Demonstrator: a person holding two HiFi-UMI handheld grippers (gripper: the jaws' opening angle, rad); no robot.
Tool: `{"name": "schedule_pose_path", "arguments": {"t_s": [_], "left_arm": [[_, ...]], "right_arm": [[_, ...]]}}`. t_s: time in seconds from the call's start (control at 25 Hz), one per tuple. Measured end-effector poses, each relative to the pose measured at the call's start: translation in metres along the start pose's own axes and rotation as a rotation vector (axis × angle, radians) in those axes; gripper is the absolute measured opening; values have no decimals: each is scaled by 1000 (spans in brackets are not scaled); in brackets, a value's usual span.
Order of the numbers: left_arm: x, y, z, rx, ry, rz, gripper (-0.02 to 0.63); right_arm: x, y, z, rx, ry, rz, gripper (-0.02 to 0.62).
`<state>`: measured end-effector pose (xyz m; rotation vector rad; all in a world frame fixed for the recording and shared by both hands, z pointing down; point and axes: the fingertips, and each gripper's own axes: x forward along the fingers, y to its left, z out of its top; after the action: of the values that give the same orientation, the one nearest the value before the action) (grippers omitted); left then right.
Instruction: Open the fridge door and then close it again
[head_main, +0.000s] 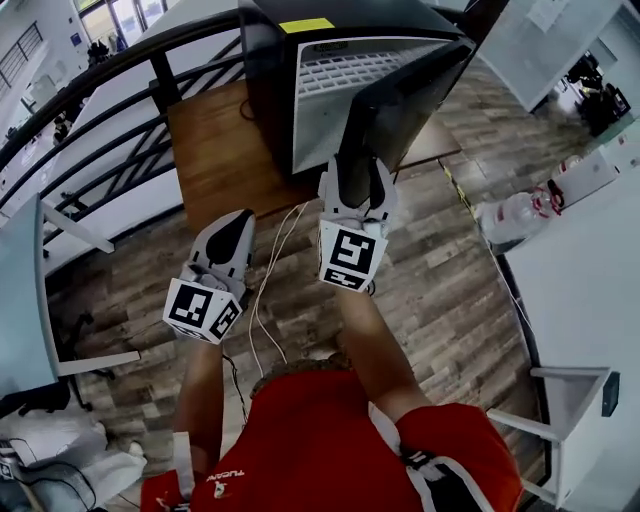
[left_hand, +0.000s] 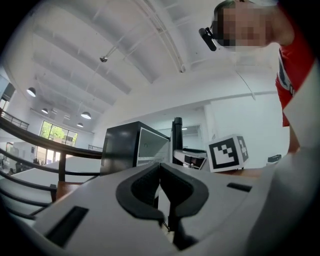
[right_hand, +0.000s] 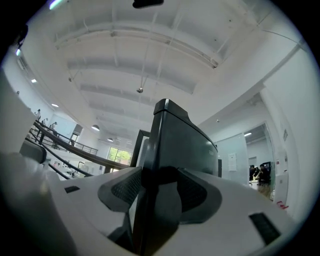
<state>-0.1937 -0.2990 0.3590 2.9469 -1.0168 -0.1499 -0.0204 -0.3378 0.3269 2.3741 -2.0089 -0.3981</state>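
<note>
**Door open, right gripper on its free edge**

The right gripper (right_hand: 157, 185) had its jaws set partway in from full width, one pad on each face of the fridge door (right_hand: 180, 140). The door's dark free edge stood upright between the pads and filled the gap, so this read as a grip on the door rather than a loose straddle. The left gripper (left_hand: 161, 187) had its jaws together with nothing between them. It hung idle beside and below the other, well short of the appliance.

The mini fridge (head_main: 275, 40) stood on a wooden table (head_main: 215, 150). Its door was swung well out towards the person, leaving the white interior exposed. A white cable (head_main: 262, 290) trailed down from the table edge between the two grippers.

The opening half of the task looked done, or nearly so. The next move would be to swing the door back along its hinge arc, holding the edge until it neared the cabinet, then letting go so the jaws were not caught as it sealed.
</note>
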Motion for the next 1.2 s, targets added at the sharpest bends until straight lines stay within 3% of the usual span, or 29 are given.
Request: {"name": "schedule_pose_path", "arguments": {"t_s": [0.28,0.6,0.92,1.2], "left_arm": [[13,-41,-6,-26,-3,-57,9],[18,-90,-1,-19,-22,-68,9],[27,-152,2,5,-44,-39,9],[40,-223,-7,21,-68,37,9]], "right_arm": [[-54,-45,4,-18,-17,9,201],[-109,-116,2,12,-11,36,172],[-146,-196,-10,60,9,168,163],[-165,-271,-40,180,21,323,163]]}}
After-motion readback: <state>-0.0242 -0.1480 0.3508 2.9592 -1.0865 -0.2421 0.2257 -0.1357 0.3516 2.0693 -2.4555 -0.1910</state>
